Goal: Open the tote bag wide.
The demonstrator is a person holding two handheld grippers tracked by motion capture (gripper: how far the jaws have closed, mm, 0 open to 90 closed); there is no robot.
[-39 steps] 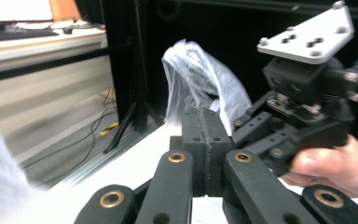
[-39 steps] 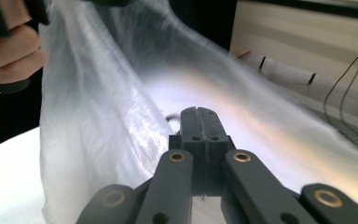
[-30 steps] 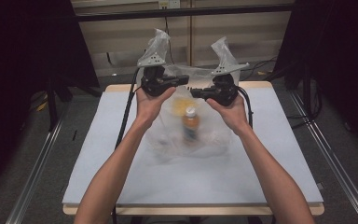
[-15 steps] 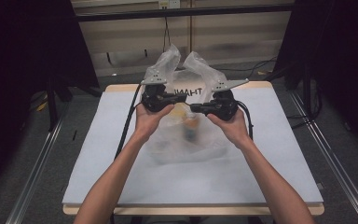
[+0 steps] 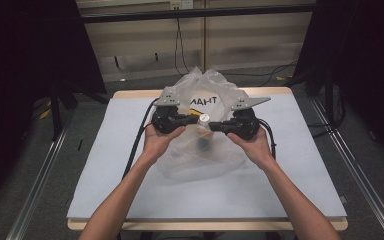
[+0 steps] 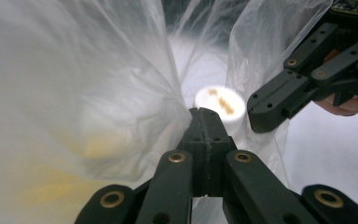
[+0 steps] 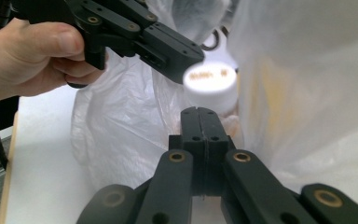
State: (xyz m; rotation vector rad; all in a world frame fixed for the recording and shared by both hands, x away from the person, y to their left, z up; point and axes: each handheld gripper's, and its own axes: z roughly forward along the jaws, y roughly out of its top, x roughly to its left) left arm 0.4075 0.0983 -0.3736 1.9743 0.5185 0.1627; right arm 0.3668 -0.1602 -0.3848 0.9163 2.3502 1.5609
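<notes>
Both tongs gripped a translucent plastic bag (image 5: 200, 150) that sat toward the far middle of the tabletop (image 5: 105, 165). The left tongs (image 6: 204, 122) and right tongs (image 7: 200, 119) were each pinched on the film, flanking a white-capped bottle (image 5: 204, 120) standing inside it.

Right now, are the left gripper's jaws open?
No. In the left gripper view, the left gripper has its two jaws pressed together, pinching a fold of the bag.
</notes>
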